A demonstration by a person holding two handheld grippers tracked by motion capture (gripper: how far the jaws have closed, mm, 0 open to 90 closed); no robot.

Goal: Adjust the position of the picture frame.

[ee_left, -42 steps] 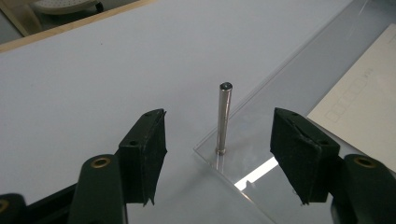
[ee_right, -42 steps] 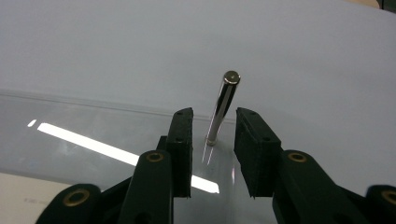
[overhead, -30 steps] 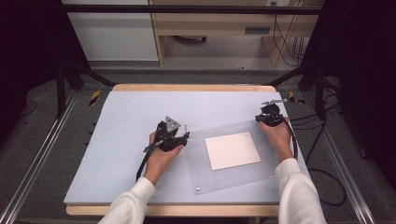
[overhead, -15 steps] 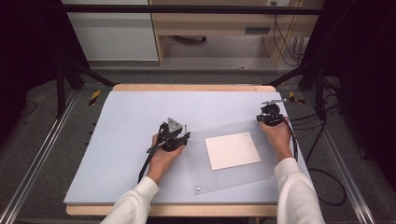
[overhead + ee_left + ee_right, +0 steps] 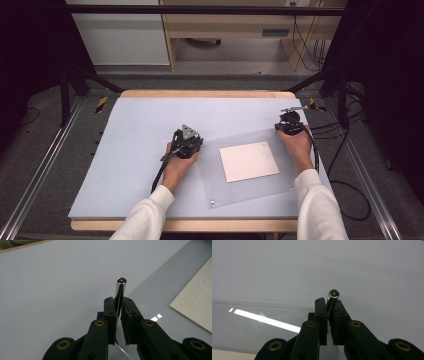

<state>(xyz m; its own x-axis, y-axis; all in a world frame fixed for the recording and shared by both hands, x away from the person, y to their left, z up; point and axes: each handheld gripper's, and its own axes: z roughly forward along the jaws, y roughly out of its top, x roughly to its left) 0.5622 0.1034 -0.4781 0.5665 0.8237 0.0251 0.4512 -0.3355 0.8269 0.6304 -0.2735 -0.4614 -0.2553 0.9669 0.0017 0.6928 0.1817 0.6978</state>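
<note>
Both corner pegs are half hidden between jaws: the left gripper [image 5: 186, 142] has just closed on the left peg [image 5: 121, 291] at the clear sheet's [image 5: 280, 185] far-left corner, and the right gripper [image 5: 289, 123] clamps the right peg [image 5: 333, 297] at its far-right corner. The sheet's edges are faint; bare mat [image 5: 125, 150] lies open left of it

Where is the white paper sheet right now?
In the high view the white paper sheet lies under the clear acrylic panel on the table's right half, between the left gripper and right gripper.
</note>
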